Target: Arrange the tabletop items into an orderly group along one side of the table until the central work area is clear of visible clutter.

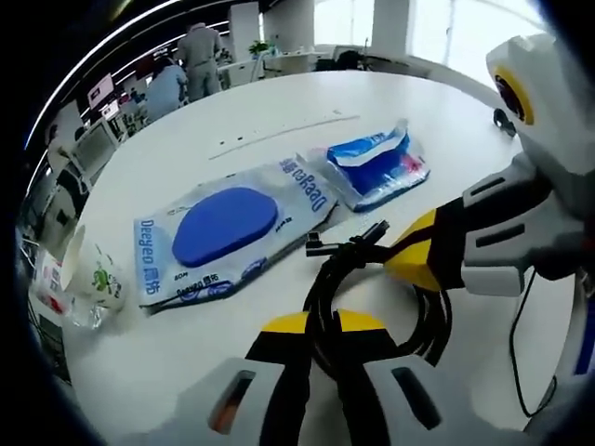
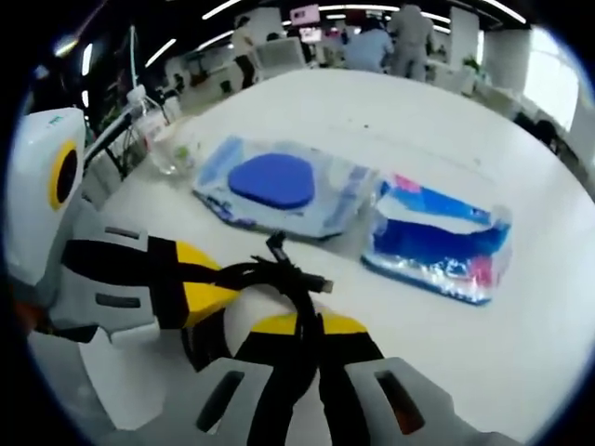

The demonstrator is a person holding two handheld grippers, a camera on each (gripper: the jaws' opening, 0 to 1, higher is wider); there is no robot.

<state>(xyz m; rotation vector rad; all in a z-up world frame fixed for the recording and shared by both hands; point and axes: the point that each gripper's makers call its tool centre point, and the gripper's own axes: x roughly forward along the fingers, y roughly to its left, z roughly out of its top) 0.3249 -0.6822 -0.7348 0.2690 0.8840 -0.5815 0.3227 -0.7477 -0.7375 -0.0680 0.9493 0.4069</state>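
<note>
Two grippers meet over the white table (image 1: pixel 279 102), and you hold one in each hand. Largest on the table is the wet-wipes pack (image 1: pixel 232 232), lying flat with its blue oval lid up; in the right gripper view it (image 2: pixel 279 186) sits left of the blue tissue pack (image 2: pixel 437 237). That tissue pack (image 1: pixel 376 167) lies just beside the wipes pack, their edges close or touching. Nearest you is the coiled black cable (image 1: pixel 358 288), on the table edge closest to the cameras. Your left gripper (image 1: pixel 316 334) has its yellow-tipped jaws closed on a loop of the cable. Your right gripper (image 2: pixel 307 339) likewise clamps the cable (image 2: pixel 279 279), and its yellow tip (image 1: pixel 418 255) enters the left gripper view from the right, against the coil. Smallest, a crumpled clear plastic cup (image 1: pixel 93 279) lies near the table's rim beyond the wipes pack.
</note>
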